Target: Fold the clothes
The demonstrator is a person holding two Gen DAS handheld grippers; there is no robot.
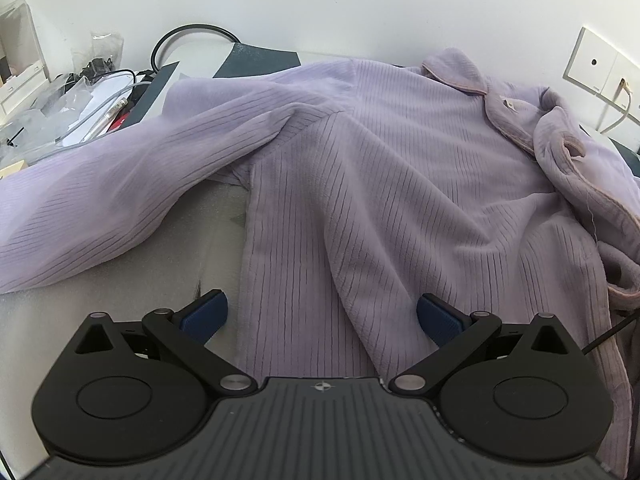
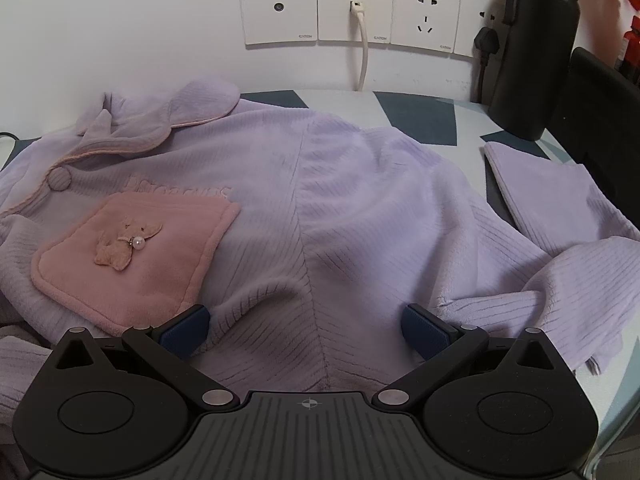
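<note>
Left wrist view: left gripper (image 1: 322,316) released above the lilac pajama top (image 1: 380,184); right gripper (image 2: 306,330) released beside its pink pocket (image 2: 132,256).

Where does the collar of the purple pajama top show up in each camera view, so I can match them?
Left wrist: collar at upper right, near the wall.
Right wrist: collar at upper left, above the pink pocket.
Shared landmark: the white wall socket panel with a plugged-in white cable.

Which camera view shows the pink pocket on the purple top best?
The right wrist view: the whole pink pocket lies flat on the purple top, with its small animal patch visible. The left wrist view shows none of it, only ribbed purple fabric.
</note>
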